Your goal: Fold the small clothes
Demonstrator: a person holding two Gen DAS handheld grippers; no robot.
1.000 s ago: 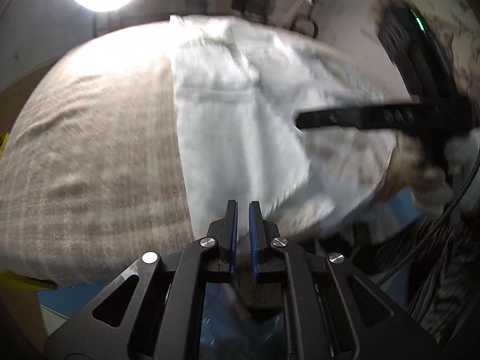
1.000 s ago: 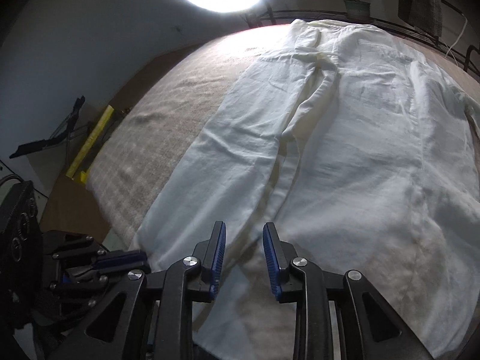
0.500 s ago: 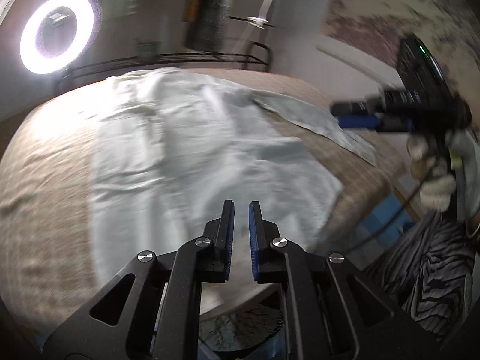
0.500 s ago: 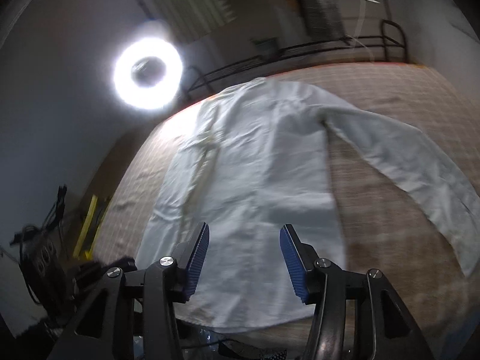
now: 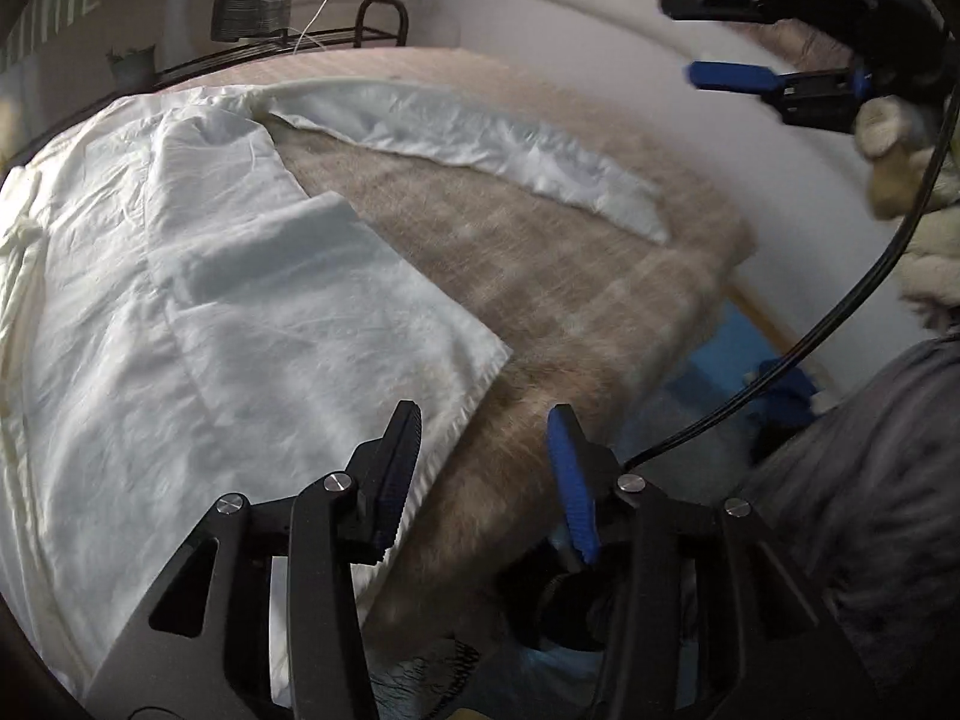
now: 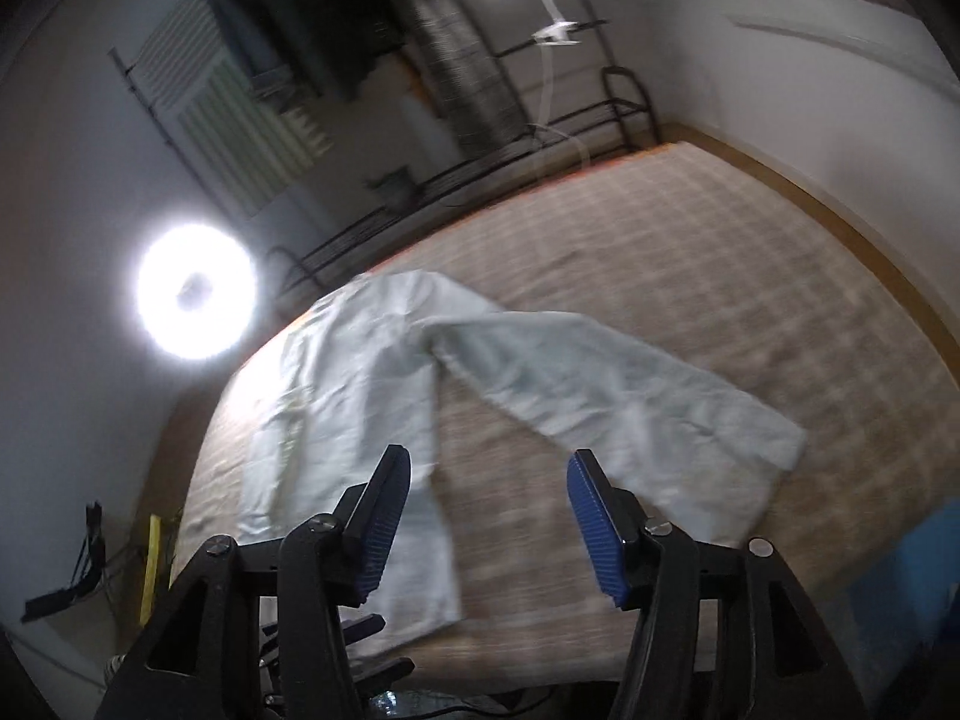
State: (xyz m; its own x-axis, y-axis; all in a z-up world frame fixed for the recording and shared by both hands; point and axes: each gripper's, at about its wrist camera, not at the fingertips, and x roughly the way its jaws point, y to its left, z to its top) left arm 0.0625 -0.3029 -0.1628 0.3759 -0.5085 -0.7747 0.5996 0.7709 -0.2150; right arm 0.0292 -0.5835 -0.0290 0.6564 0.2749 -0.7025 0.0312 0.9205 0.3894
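A white long-sleeved shirt point(image 5: 210, 300) lies flat on the beige checked bed cover point(image 5: 570, 276). One sleeve point(image 5: 480, 138) stretches out to the right. My left gripper point(image 5: 486, 468) hovers over the shirt's lower right corner; its jaws are opening and hold no cloth. In the right wrist view the shirt point(image 6: 360, 372) lies ahead, with its sleeve point(image 6: 630, 396) running right. My right gripper point(image 6: 486, 516) hangs above the bed cover point(image 6: 720, 276) between body and sleeve, jaws opening with nothing between them. It also shows in the left wrist view as the right gripper point(image 5: 678, 36), held by a gloved hand point(image 5: 900, 138).
A bright ring light point(image 6: 192, 294) stands beyond the bed's far left. A black metal rack point(image 6: 540, 138) runs along the far end. A black cable point(image 5: 840, 312) hangs at the right near the person's grey clothing point(image 5: 870, 480). Blue items point(image 5: 774, 384) lie on the floor beside the bed.
Both grippers have swung right across the bed, from the shirt's body toward its right side and sleeve. Both pairs of jaws stand wider than before. The right gripper has risen.
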